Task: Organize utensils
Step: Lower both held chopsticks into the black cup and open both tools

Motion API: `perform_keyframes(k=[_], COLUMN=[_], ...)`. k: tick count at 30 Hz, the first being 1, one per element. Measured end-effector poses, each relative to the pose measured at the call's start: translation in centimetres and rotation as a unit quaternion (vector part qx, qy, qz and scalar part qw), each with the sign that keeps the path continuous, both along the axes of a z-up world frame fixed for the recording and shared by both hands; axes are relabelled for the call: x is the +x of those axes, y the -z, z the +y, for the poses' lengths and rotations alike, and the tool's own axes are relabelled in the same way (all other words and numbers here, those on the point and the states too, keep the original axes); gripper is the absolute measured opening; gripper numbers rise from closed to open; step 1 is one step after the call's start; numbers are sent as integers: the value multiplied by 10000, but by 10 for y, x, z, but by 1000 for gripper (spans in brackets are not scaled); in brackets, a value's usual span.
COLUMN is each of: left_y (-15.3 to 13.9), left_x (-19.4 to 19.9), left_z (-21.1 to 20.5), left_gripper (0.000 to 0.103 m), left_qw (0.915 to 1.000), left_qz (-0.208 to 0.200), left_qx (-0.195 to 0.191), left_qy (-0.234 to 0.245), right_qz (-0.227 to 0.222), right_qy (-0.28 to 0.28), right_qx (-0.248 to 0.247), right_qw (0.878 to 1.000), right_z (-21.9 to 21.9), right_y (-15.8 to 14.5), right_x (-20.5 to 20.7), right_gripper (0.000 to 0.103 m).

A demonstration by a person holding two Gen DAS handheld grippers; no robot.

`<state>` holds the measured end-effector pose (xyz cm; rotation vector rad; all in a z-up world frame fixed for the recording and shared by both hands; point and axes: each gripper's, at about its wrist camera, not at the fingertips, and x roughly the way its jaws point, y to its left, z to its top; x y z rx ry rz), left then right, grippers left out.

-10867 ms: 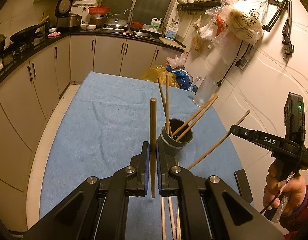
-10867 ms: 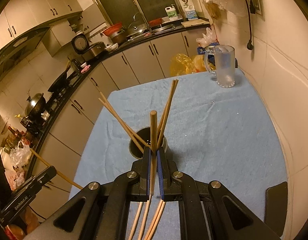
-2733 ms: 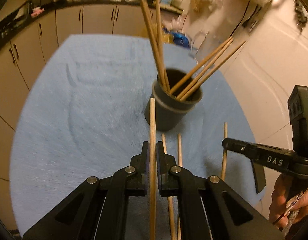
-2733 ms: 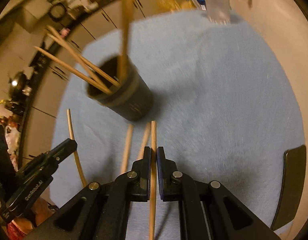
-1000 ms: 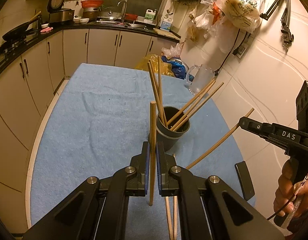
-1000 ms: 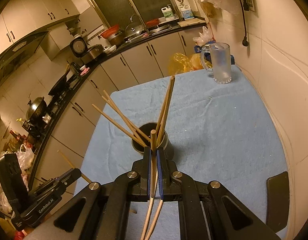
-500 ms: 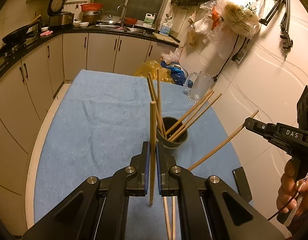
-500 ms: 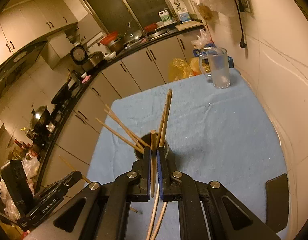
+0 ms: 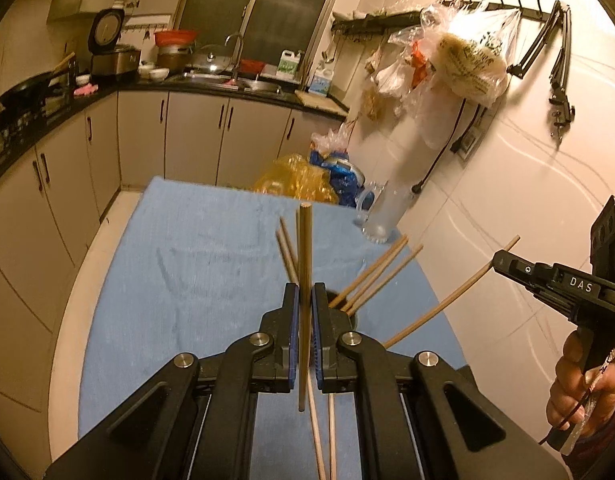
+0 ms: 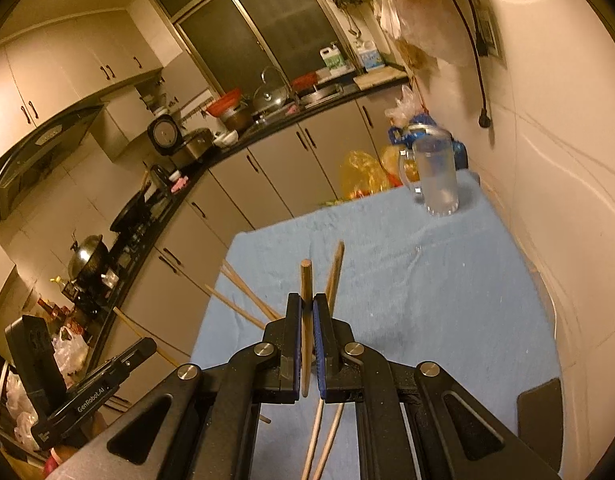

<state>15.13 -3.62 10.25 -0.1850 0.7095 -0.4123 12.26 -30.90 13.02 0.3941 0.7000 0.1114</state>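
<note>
Jaws clamped both sides: left gripper (image 9: pixel 304 306) and right gripper (image 10: pixel 306 312) each pinch one chopstick (image 9: pixel 305 264) above the table (image 9: pixel 195 280)

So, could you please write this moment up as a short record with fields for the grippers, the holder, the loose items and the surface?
left gripper: shut on a chopstick, which stands roughly upright
right gripper: shut on a second chopstick
holder: dark cup, mostly hidden behind the left gripper, several chopsticks leaning out
loose chopsticks: two lying on the cloth below the left gripper
surface: blue cloth
also on cloth: glass mug, far end near the wall
</note>
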Motion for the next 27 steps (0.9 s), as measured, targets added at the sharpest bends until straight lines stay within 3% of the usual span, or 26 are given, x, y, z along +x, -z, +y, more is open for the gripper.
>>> perform_keyframes(k=[7,13,27], left_y=[-33,-47,7], left_x=[15,34,72], left_z=[-11,-26,-52], left_gripper=[6,6,6], left_qw=[9995,9989,10000], left_qz=[-277,-418,25], left_qx=[-131,-165,35], left_qy=[88,116,-21], right_qz=[-289,-312,227], right_qy=[17,90,72], right_qx=[-32,-127,-409], right_qw=[9996,9994,9989], right_z=[-4,-5,-1], right_y=[-27,-30,22], right_x=[11,31,67], right_gripper=[6,6,6])
